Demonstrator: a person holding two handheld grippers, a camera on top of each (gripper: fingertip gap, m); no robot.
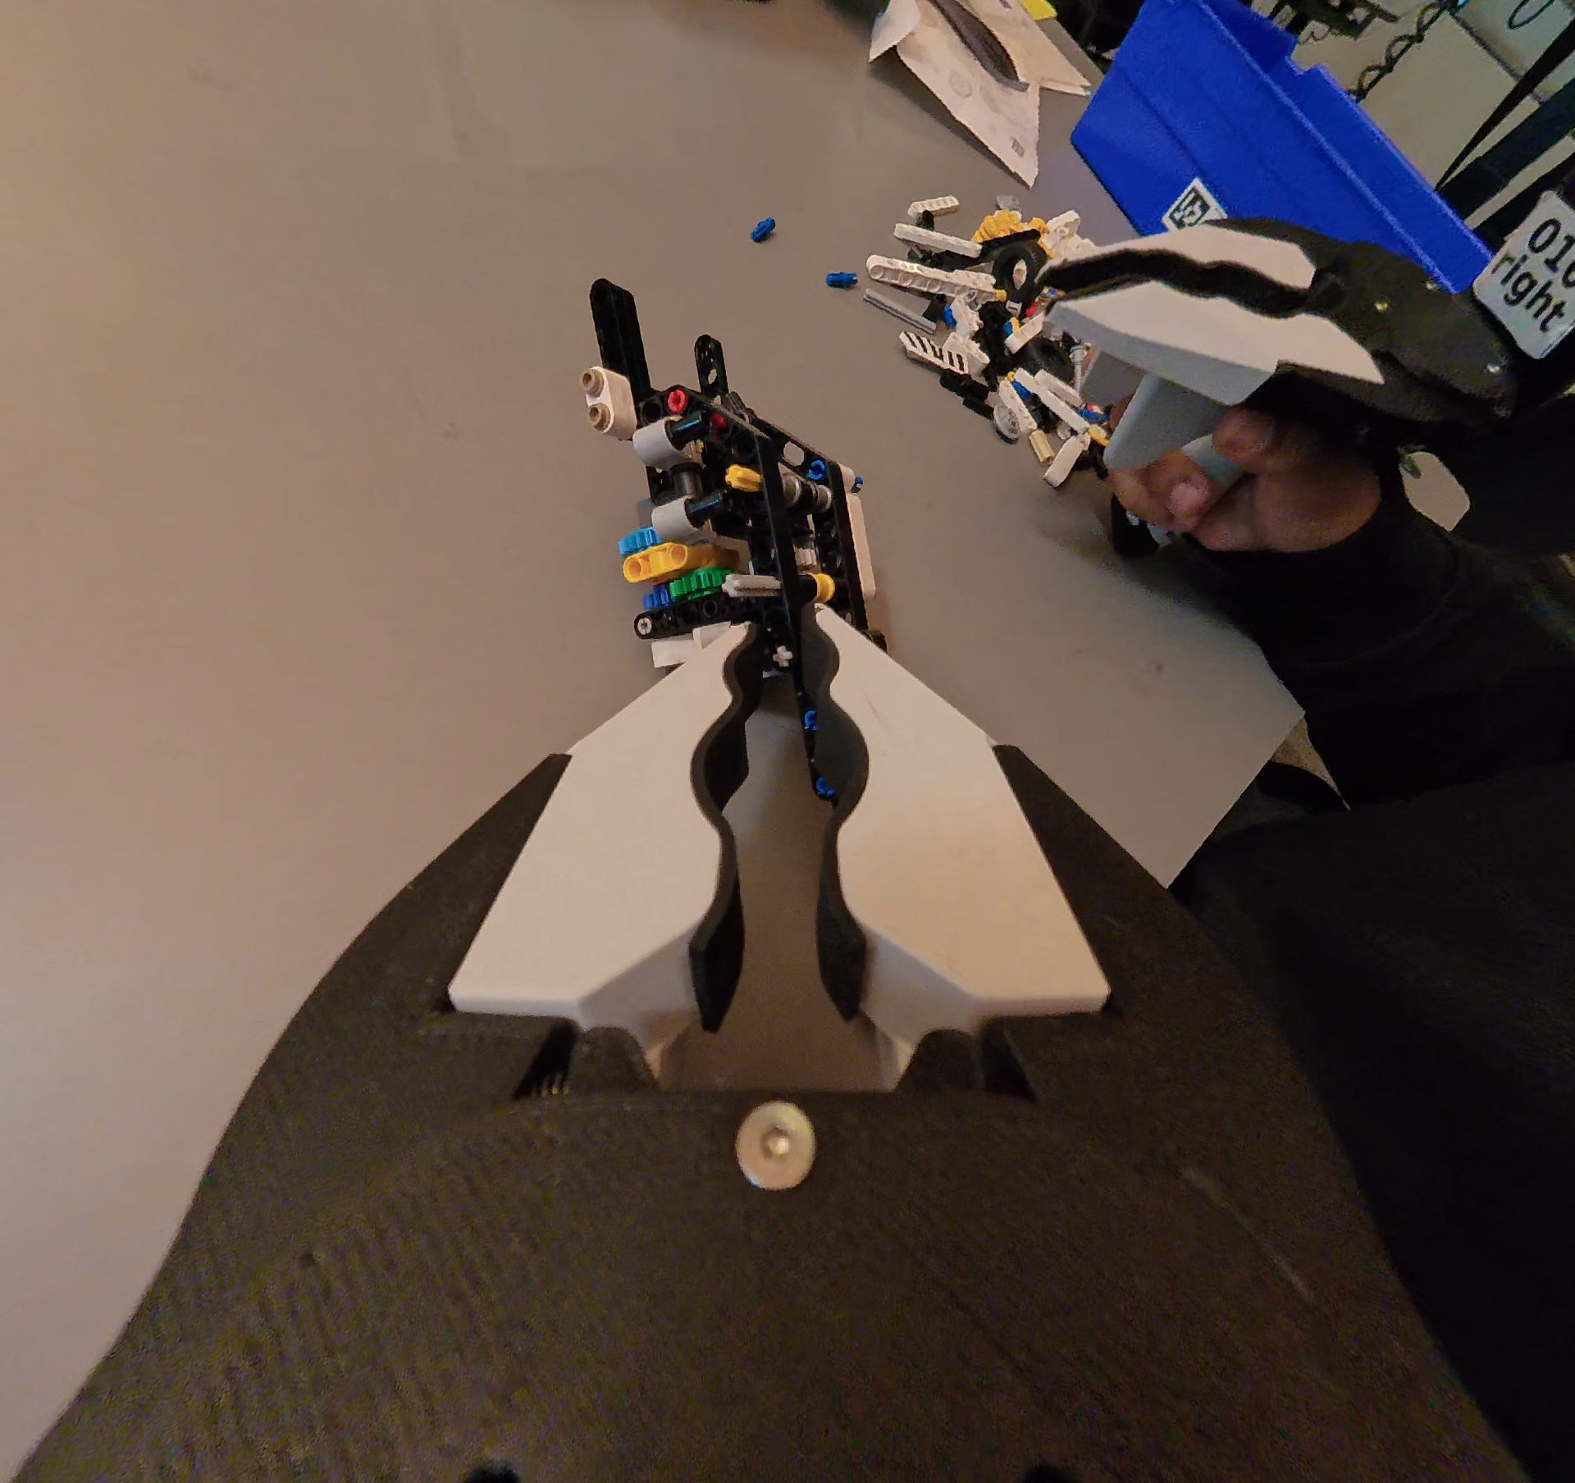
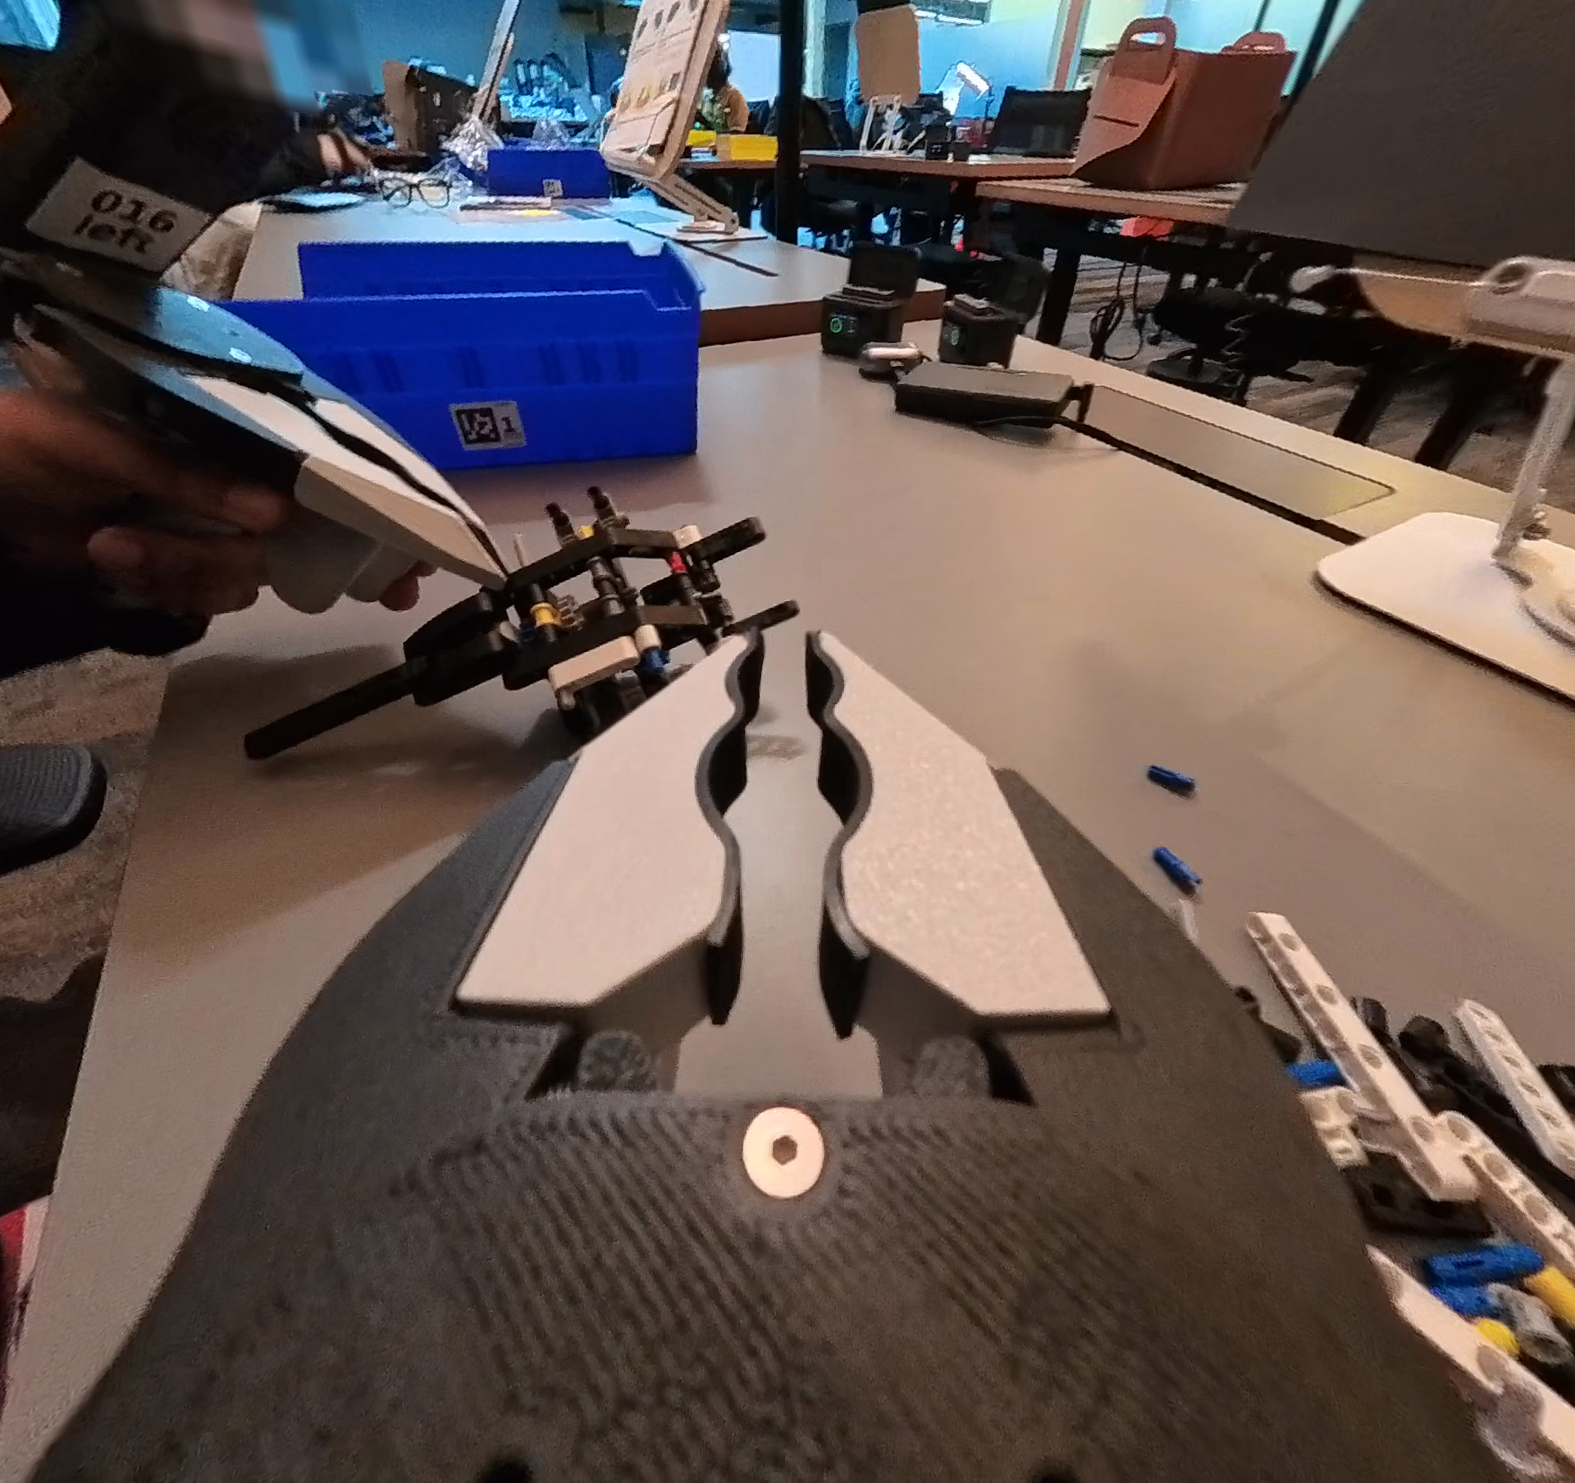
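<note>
Our left gripper [image 1: 780, 649] is nearest to the lens, and its two fingers are closed on a thin black beam [image 1: 801, 675] that belongs to a half-built model of plastic building pieces [image 1: 733, 505]. We see the beam run back between the dark pads, and the tips pinch it near the end of the model. From the right wrist view the same model [image 2: 597, 598] is tilted, one low corner near the grey table [image 2: 1023, 590], so we judge that the left gripper carries most of it.

Our right gripper [image 2: 782, 641] holds nothing. Its fingers stand a little apart, with only table visible between them, just beside the model's far black arm [image 2: 758, 615].

For handling, we think the model is light and stiff in each beam, but fragile as a whole: pins, gears [image 1: 682, 573] and axles are only pushed together and may pop off under a twist. Smooth plastic may also slip in the pads. The safest hold looks like a flat black frame beam, not the small coloured parts.

Loose pieces [image 1: 997, 317] lie in a heap by the blue bin [image 1: 1236, 121], with two blue pins [image 2: 1172, 777] well apart from it.
</note>
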